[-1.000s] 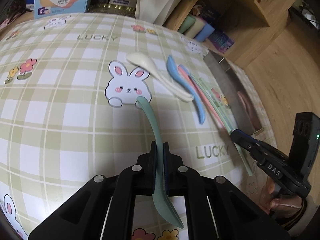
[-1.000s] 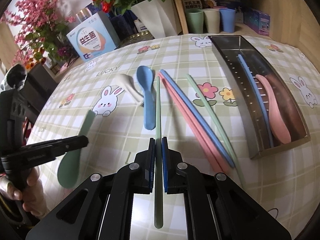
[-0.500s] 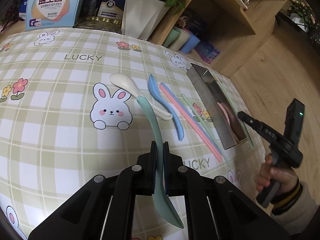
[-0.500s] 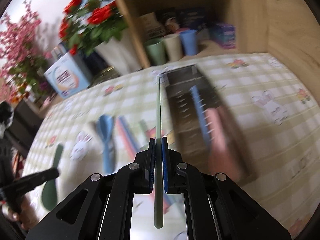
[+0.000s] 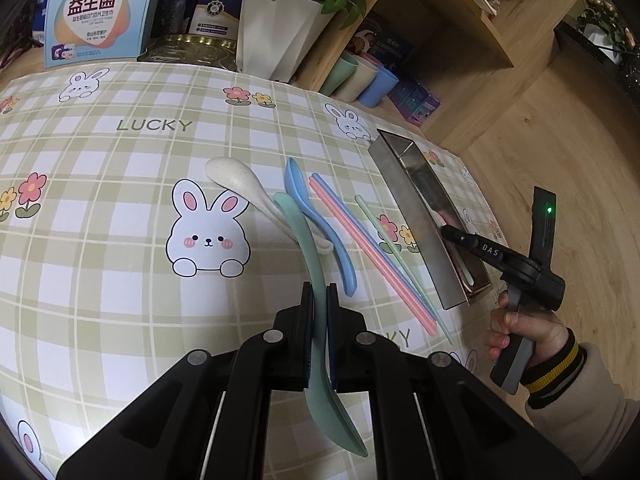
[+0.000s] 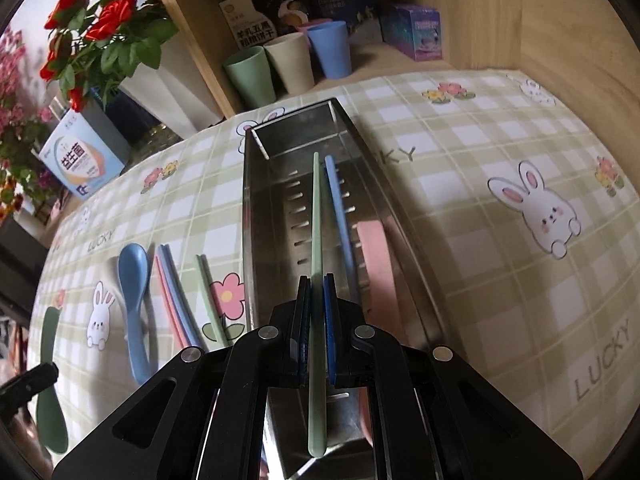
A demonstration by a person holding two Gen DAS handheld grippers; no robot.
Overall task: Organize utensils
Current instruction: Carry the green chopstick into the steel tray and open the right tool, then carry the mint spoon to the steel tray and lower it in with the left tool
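My left gripper (image 5: 319, 300) is shut on a green spoon (image 5: 304, 248) and holds it above the table. My right gripper (image 6: 317, 292) is shut on a green chopstick (image 6: 316, 216) and holds it over the steel tray (image 6: 256, 216), lengthwise. The tray holds a blue chopstick (image 6: 338, 208) and a pink spoon (image 6: 378, 256). On the cloth lie a white spoon (image 5: 240, 184), a blue spoon (image 5: 320, 220), pink and blue chopsticks (image 5: 360, 248) and another green chopstick (image 5: 392, 248). The right gripper also shows in the left wrist view (image 5: 450, 234), at the tray (image 5: 416, 232).
A checked tablecloth with rabbits (image 5: 120, 200) covers the table. At the back stand a white flower pot (image 5: 276, 16), a blue box (image 5: 96, 12) and three cups (image 6: 288, 64) on a wooden shelf (image 6: 460, 12). The table's right edge drops to a wooden floor (image 5: 580, 140).
My right gripper has carried the green chopstick off the cloth to over the steel tray. My left gripper has lifted the green spoon and drifted toward the other utensils.
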